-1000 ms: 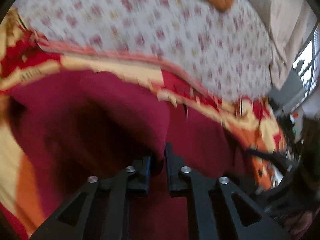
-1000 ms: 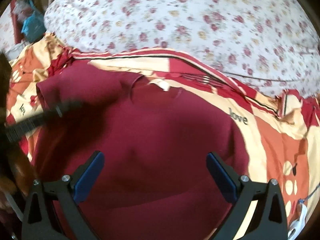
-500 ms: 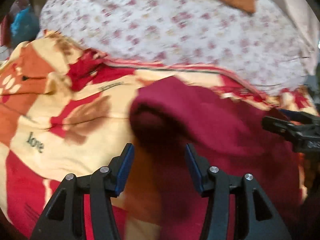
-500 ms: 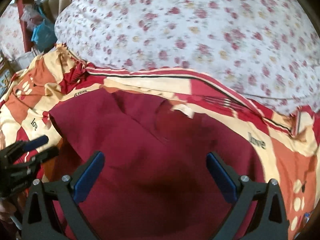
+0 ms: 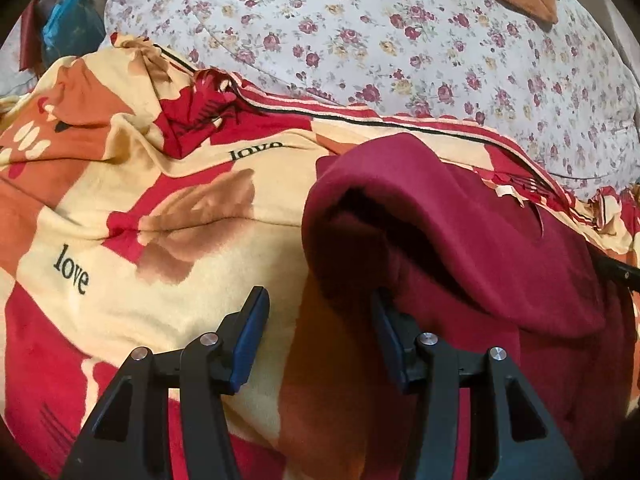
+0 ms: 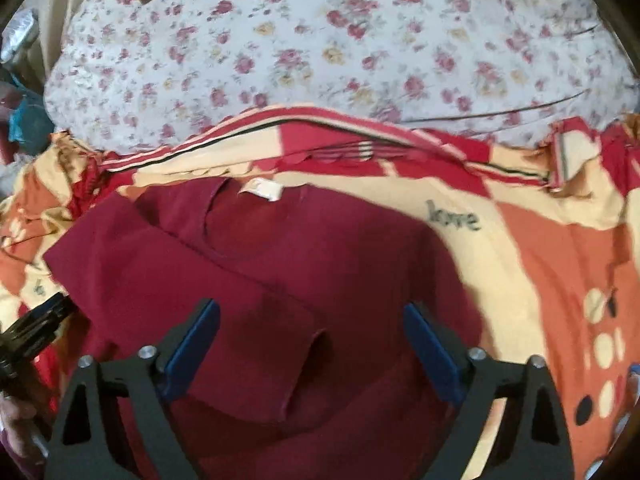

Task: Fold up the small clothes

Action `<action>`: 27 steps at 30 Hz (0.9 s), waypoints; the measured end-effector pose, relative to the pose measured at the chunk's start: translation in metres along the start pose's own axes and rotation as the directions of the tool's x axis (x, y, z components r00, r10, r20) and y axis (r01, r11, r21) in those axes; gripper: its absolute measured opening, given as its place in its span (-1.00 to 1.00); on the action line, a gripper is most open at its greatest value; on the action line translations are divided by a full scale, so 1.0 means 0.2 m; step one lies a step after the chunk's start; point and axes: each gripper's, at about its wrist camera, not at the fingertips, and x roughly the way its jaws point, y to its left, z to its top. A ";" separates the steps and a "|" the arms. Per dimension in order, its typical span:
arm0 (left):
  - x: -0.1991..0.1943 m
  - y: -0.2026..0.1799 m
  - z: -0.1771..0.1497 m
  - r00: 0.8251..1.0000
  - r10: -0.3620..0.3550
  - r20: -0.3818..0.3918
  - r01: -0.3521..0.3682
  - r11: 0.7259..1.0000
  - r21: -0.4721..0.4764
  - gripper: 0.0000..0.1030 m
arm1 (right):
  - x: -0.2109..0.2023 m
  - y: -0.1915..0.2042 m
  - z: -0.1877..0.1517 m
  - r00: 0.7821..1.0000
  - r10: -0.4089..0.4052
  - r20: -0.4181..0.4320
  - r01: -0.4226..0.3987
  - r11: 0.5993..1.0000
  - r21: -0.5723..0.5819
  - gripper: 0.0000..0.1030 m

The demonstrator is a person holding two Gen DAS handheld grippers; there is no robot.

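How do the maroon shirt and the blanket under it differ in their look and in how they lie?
The maroon shirt is one plain colour; the blanket has red, cream and orange patches with the printed word "love". The shirt is small and lies on top, its left side folded over; the blanket spreads wider beneath it, wrinkled. Both are soft cloth lying on the bed, and neither gripper holds them.

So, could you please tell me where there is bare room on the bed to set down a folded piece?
Free: the "love" blanket left of the maroon shirt, ahead of the open left tool; also the orange patch right of the shirt. Beyond, the floral sheet lies bare. Crowded: the middle, under the open right tool.
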 end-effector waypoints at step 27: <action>-0.25 0.02 0.02 0.996 -0.011 0.083 0.015 0.999 -0.041 -0.39 | 0.02 -0.15 0.08 0.979 -0.198 0.056 0.203 0.974 -0.100 0.11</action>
